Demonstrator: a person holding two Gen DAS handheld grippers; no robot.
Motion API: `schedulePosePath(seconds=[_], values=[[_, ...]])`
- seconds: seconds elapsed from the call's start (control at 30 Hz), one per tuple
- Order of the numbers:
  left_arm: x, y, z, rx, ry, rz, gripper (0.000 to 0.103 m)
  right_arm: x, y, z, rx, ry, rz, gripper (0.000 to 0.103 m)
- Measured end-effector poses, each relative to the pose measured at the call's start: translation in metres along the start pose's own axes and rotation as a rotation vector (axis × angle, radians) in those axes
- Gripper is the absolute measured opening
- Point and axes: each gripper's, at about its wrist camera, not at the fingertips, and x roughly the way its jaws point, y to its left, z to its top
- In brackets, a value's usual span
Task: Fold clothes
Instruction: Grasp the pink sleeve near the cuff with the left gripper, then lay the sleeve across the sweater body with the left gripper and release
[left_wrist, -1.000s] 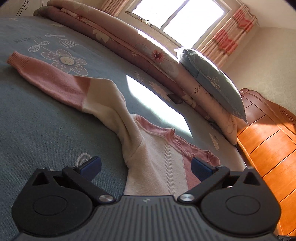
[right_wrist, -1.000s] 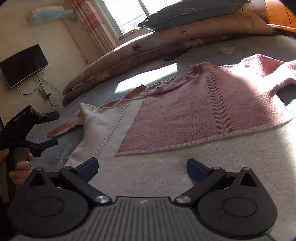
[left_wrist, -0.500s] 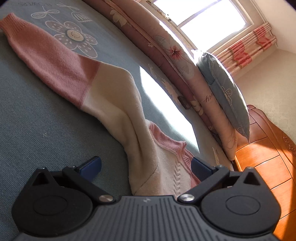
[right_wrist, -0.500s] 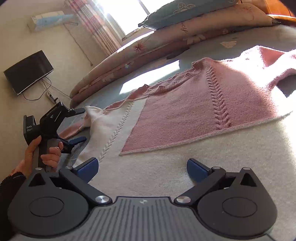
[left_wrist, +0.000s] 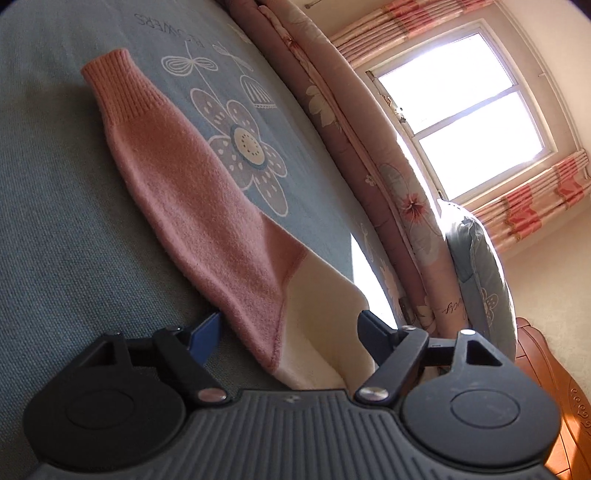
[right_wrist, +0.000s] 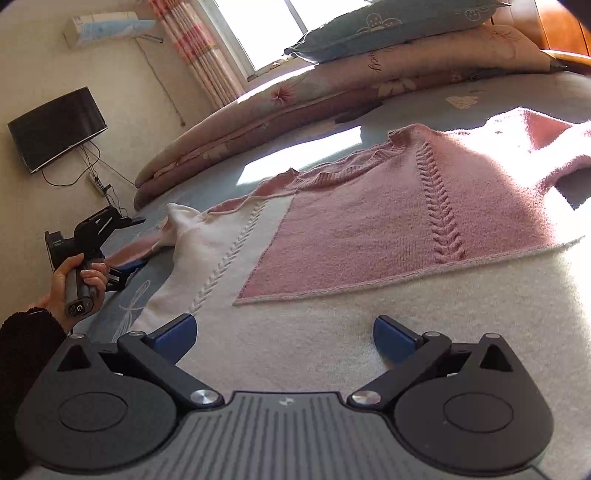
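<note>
- Left gripper (left_wrist: 288, 332) slid along the sweater (right_wrist: 369, 229) onto its sleeve (left_wrist: 192, 192), jaws closing around it, not yet pinching.
- Right gripper (right_wrist: 284, 336) wide, empty.
- Risk: thin grab, sleeve slips.

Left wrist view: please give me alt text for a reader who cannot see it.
The left gripper is closing around a sweater sleeve, pink toward the cuff and cream nearer the gripper, lying flat on a grey-blue flowered bedspread; the pads are not yet pressing it. Behind are a rolled quilt, a pillow and a bright window.
</note>
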Motion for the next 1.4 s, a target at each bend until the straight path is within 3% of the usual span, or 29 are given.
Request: schedulePosePath(seconds=[0.07, 0.17, 0.23, 0.3, 0.47, 0.9, 1.23, 1.4], values=[[0.006, -0.002, 0.002, 0.026, -0.015, 0.016, 0.078, 0.0, 0.0, 0.0, -0.004, -0.002, 0.0, 0.103], [0.01, -0.005, 0.004, 0.057, -0.047, 0.068, 0.059, 0.002, 0.002, -0.001, -0.023, -0.002, -0.005, 0.103], [0.006, -0.003, 0.002, 0.076, -0.065, 0.146, 0.022, 0.002, 0.004, -0.001, -0.041, -0.001, -0.013, 0.103], [0.006, -0.004, 0.002, 0.081, -0.069, 0.198, 0.007, 0.003, 0.006, -0.002, -0.057, -0.002, -0.021, 0.103], [-0.002, -0.015, -0.001, 0.087, -0.095, 0.267, 0.006, 0.003, 0.007, -0.003, -0.067, -0.003, -0.022, 0.103], [-0.057, -0.045, 0.007, 0.142, -0.309, 0.392, 0.005, 0.003, 0.006, -0.002, -0.067, -0.001, -0.021, 0.103], [-0.031, -0.018, 0.011, 0.172, -0.293, 0.569, 0.006, 0.003, 0.008, -0.003, -0.075, 0.001, -0.026, 0.103], [-0.044, -0.011, 0.019, 0.073, -0.264, 0.516, 0.012, 0.004, 0.009, -0.003, -0.08, 0.004, -0.031, 0.103]])
